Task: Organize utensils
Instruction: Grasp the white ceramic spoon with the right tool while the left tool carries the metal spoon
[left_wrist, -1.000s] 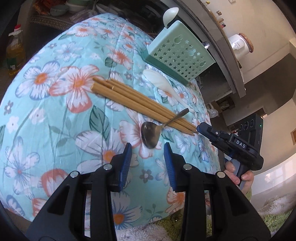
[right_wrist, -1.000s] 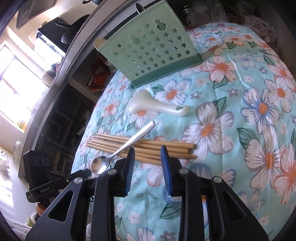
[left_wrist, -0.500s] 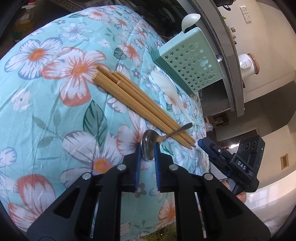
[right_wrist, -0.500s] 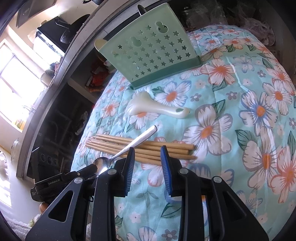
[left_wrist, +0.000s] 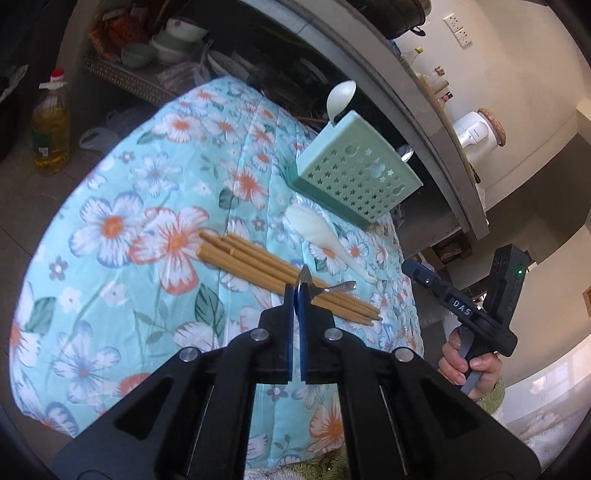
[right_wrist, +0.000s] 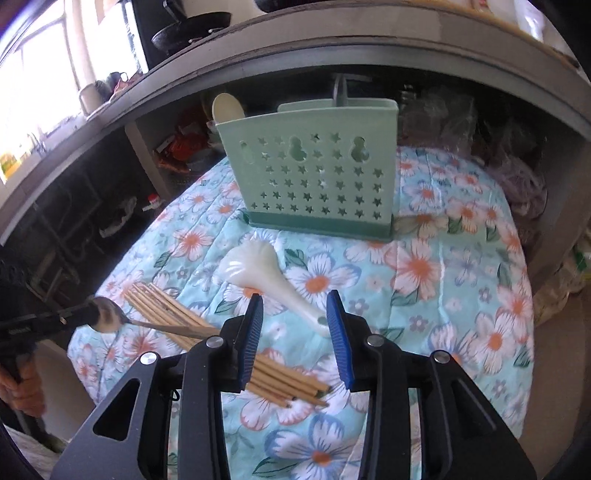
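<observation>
Though clamped edgewise in left gripper (left_wrist: 296, 291), shiny steel spoon (left_wrist: 314, 288); right gripper (right_wrist: 294, 325) agape, empty.

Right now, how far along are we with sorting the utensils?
Early. One pale spoon already stands in the green holder. The left gripper is shut on the metal spoon, lifted off the chopsticks. The right gripper, open, holds nothing. Chopsticks and white scoop still lie on the cloth.

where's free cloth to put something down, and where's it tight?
Free: the wide stretch of cloth right of the white spoon and in front of the holder, plus the patch on the chopsticks' far side from the spoon. Tight: the strip between chopsticks, white spoon and holder, where the left claw grips the metal spoon.
</observation>
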